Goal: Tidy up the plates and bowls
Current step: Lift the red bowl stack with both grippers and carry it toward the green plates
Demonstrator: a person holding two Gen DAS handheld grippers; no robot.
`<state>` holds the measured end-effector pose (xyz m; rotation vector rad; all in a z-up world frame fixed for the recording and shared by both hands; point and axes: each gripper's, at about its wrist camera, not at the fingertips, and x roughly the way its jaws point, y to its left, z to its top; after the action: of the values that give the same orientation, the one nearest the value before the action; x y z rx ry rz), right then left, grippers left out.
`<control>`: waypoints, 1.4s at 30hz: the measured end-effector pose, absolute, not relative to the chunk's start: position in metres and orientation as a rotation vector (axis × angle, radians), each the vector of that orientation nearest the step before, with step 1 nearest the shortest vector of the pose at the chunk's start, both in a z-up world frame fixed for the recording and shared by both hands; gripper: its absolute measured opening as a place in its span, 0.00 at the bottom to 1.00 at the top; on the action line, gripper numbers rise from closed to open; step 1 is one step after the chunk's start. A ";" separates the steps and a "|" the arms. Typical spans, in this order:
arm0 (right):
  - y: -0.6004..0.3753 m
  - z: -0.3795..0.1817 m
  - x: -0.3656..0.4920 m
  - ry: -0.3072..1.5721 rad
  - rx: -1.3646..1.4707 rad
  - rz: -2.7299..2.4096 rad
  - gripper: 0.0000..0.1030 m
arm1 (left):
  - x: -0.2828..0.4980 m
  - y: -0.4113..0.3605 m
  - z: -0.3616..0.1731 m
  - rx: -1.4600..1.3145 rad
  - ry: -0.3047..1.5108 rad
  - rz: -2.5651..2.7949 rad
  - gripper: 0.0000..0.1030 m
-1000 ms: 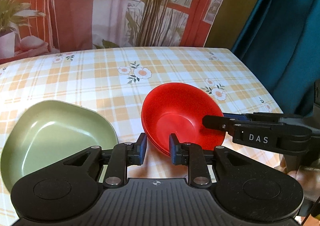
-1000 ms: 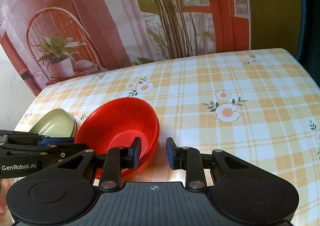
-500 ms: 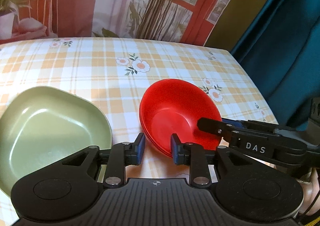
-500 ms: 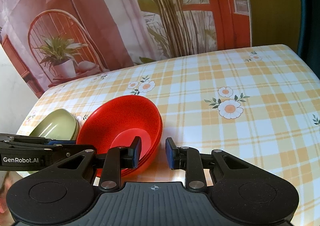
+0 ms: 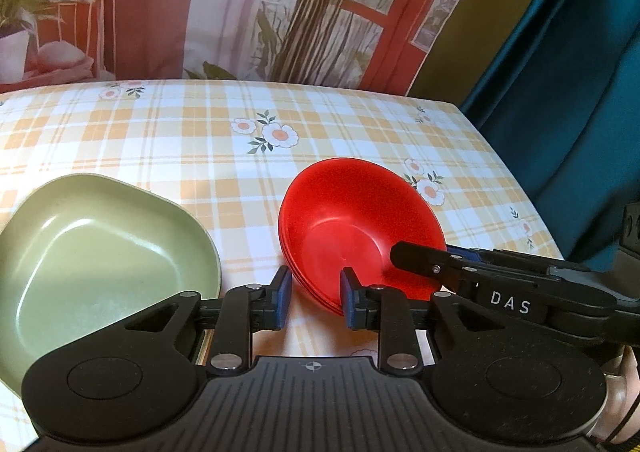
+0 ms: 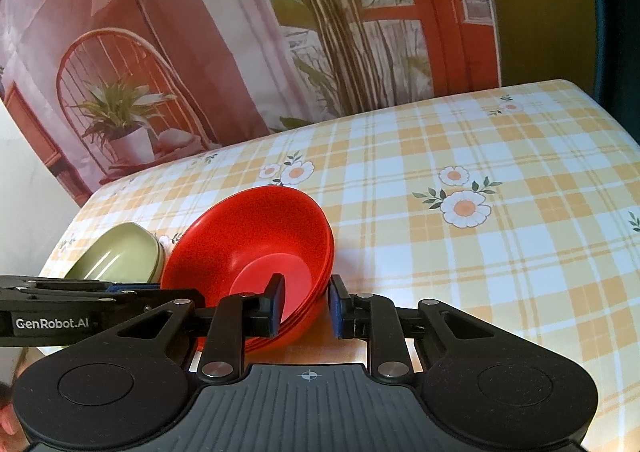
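Observation:
A stack of red bowls [image 5: 360, 228] sits on the checked tablecloth, with a green plate [image 5: 92, 260] to its left. My left gripper [image 5: 314, 298] is open; its jaws straddle the near left rim of the stack. My right gripper [image 6: 305, 304] is open; its jaws straddle the near right rim of the red bowls [image 6: 256, 248]. The right gripper also shows in the left wrist view [image 5: 460, 264], reaching over the stack's right rim. The green plate [image 6: 120, 252] lies beyond the stack in the right wrist view.
The table [image 5: 192, 140] wears a yellow checked cloth with daisies. A printed backdrop [image 5: 240, 4] hangs behind it and a teal curtain [image 5: 568, 72] at the right. The table's right edge [image 5: 520, 188] is close to the bowls.
Both grippers have moved closer around the red stack's near rim. In the right wrist view the bowls now lie between the jaws. The bowls and plate have not visibly shifted on the cloth.

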<state>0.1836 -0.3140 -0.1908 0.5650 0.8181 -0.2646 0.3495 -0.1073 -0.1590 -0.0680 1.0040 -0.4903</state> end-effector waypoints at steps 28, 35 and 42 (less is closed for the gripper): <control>-0.306 -0.190 0.156 0.793 0.624 -0.297 0.19 | 0.331 -0.103 -0.161 -0.103 0.992 -0.503 0.27; -0.299 -0.188 0.150 0.797 0.641 -0.293 0.19 | 0.321 -0.098 -0.157 -0.108 0.989 -0.496 0.27; -0.291 -0.180 0.152 0.788 0.631 -0.280 0.19 | 0.309 -0.093 -0.148 -0.113 0.947 -0.460 0.27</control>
<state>0.1523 -0.2908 -0.1799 0.6311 0.7878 -0.2798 0.3089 -0.0926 -0.1483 -0.1127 0.9465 -0.4600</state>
